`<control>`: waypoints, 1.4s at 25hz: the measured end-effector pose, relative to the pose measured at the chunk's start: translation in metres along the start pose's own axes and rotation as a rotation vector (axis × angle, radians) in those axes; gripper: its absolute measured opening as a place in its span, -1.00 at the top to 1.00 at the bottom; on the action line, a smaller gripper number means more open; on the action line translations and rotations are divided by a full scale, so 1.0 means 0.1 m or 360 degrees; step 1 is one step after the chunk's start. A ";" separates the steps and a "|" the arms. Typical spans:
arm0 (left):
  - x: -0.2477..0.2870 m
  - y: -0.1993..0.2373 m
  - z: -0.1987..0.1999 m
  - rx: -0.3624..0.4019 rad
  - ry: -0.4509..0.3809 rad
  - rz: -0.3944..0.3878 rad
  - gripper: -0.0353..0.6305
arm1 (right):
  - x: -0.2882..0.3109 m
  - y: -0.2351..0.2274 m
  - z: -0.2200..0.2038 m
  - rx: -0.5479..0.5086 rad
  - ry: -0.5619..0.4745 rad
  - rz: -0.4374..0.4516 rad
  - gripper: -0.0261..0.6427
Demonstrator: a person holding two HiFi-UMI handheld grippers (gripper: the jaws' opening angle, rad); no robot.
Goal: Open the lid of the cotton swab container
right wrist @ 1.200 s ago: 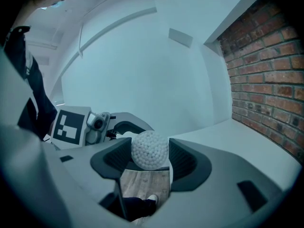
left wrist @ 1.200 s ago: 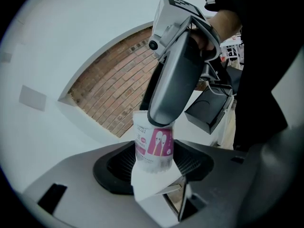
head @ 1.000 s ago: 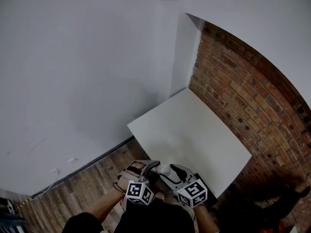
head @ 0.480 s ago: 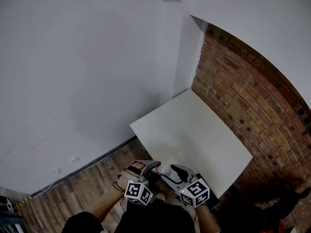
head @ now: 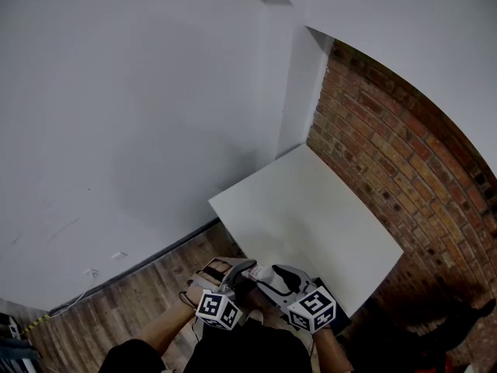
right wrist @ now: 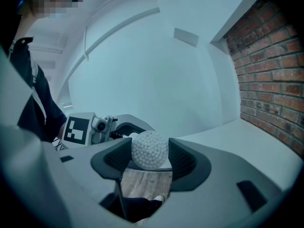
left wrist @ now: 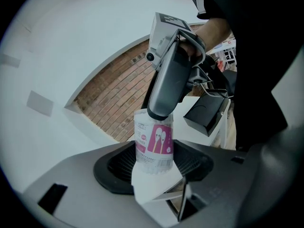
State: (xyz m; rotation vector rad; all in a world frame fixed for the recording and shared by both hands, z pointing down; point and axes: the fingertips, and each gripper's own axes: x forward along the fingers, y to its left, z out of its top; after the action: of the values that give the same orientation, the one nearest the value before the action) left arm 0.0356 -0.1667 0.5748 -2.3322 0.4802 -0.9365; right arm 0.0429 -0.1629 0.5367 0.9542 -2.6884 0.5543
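I work in a bare, studio-like room, with plain white walls [head: 140, 92], one exposed brick wall [head: 404, 154], a wood-plank floor [head: 132, 294] and a single white bench [head: 311, 224].

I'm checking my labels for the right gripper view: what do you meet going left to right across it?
Person's dark clothing → left gripper's marker cube → cotton swab container → brick wall.

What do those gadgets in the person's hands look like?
The left gripper and right gripper are smooth grey plastic with black ribbed pads. Each carries a white cube printed with black square markers. The person wears dark clothing.
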 end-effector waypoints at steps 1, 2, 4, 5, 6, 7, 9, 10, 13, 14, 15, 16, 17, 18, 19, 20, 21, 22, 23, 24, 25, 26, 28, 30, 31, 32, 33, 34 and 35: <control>-0.01 -0.01 0.00 0.0000 -0.0004 0.0000 0.14 | 0.00 0.01 -0.01 0.0001 0.0001 0.0003 0.16; -0.02 -0.01 -0.01 0.0001 -0.0008 0.0001 0.14 | 0.00 0.02 -0.01 0.0000 0.0002 0.0005 0.16; -0.03 -0.01 -0.01 0.0005 -0.0018 0.0004 0.14 | 0.01 0.03 -0.01 0.0000 0.0001 0.0006 0.16; -0.03 -0.01 -0.01 0.0007 -0.0024 0.0005 0.14 | 0.01 0.03 -0.01 0.0001 0.0002 0.0007 0.16; -0.04 -0.02 -0.01 0.0010 -0.0029 0.0007 0.14 | 0.01 0.04 -0.01 0.0003 0.0005 0.0011 0.16; -0.04 -0.02 -0.01 0.0013 -0.0034 0.0009 0.14 | 0.01 0.05 -0.01 0.0008 0.0007 0.0018 0.16; -0.05 -0.03 -0.01 0.0021 -0.0042 0.0009 0.14 | 0.00 0.07 -0.01 0.0025 0.0007 0.0041 0.16; -0.06 -0.03 -0.01 0.0029 -0.0047 0.0008 0.14 | -0.01 0.07 -0.01 0.0029 0.0009 0.0052 0.16; -0.07 -0.03 -0.02 0.0064 -0.0064 0.0006 0.14 | -0.02 0.09 0.00 0.0055 0.0012 0.0099 0.16; -0.08 -0.03 -0.02 0.0070 -0.0077 0.0005 0.14 | -0.03 0.10 0.01 0.0089 0.0006 0.0135 0.16; -0.10 -0.03 -0.01 0.0072 -0.0093 0.0006 0.14 | -0.05 0.11 0.03 0.0133 -0.0007 0.0178 0.17; -0.11 -0.03 -0.01 0.0069 -0.0110 0.0008 0.14 | -0.07 0.12 0.06 0.0175 -0.0024 0.0220 0.17; -0.12 -0.02 0.00 0.0061 -0.0125 0.0012 0.14 | -0.09 0.13 0.08 0.0199 -0.0042 0.0254 0.17; -0.13 -0.02 0.02 0.0047 -0.0140 0.0018 0.14 | -0.10 0.13 0.11 0.0201 -0.0059 0.0274 0.17; -0.13 0.00 0.04 0.0023 -0.0155 0.0024 0.14 | -0.12 0.13 0.13 0.0191 -0.0073 0.0284 0.16; -0.14 0.01 0.05 -0.0008 -0.0168 0.0029 0.14 | -0.13 0.13 0.16 0.0180 -0.0087 0.0288 0.16; -0.14 0.03 0.07 -0.0042 -0.0182 0.0032 0.14 | -0.14 0.13 0.18 0.0177 -0.0100 0.0290 0.16; -0.15 0.04 0.08 -0.0078 -0.0194 0.0035 0.14 | -0.15 0.12 0.21 0.0177 -0.0115 0.0290 0.16; -0.15 0.06 0.09 -0.0112 -0.0203 0.0037 0.14 | -0.16 0.12 0.23 0.0177 -0.0133 0.0287 0.16; -0.15 0.07 0.10 -0.0144 -0.0210 0.0039 0.14 | -0.17 0.10 0.27 0.0176 -0.0155 0.0277 0.16; -0.14 0.08 0.10 -0.0174 -0.0215 0.0040 0.14 | -0.19 0.09 0.30 0.0176 -0.0184 0.0262 0.16; -0.14 0.09 0.09 -0.0200 -0.0216 0.0042 0.14 | -0.21 0.06 0.34 0.0178 -0.0217 0.0245 0.16; -0.14 0.11 0.07 -0.0247 -0.0217 0.0044 0.14 | -0.26 0.00 0.40 0.0190 -0.0277 0.0207 0.16; -0.13 0.12 0.05 -0.0289 -0.0221 0.0041 0.14 | -0.30 -0.05 0.44 0.0202 -0.0313 0.0178 0.17; -0.13 0.12 0.04 -0.0304 -0.0222 0.0038 0.14 | -0.32 -0.07 0.45 0.0205 -0.0324 0.0170 0.17; -0.13 0.12 0.04 -0.0316 -0.0224 0.0036 0.14 | -0.33 -0.08 0.45 0.0205 -0.0332 0.0166 0.17; -0.13 0.11 0.04 -0.0328 -0.0227 0.0034 0.14 | -0.33 -0.08 0.46 0.0205 -0.0338 0.0164 0.17; -0.13 0.11 0.04 -0.0345 -0.0233 0.0033 0.14 | -0.34 -0.09 0.46 0.0204 -0.0343 0.0159 0.17; -0.13 0.10 0.04 -0.0367 -0.0239 0.0032 0.14 | -0.34 -0.09 0.47 0.0203 -0.0350 0.0151 0.18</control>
State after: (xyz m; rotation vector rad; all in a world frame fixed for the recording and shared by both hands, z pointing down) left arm 0.0282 -0.1665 0.5595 -2.5760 0.5744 -0.7217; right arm 0.0703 -0.1707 0.4856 0.9757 -2.9371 0.6848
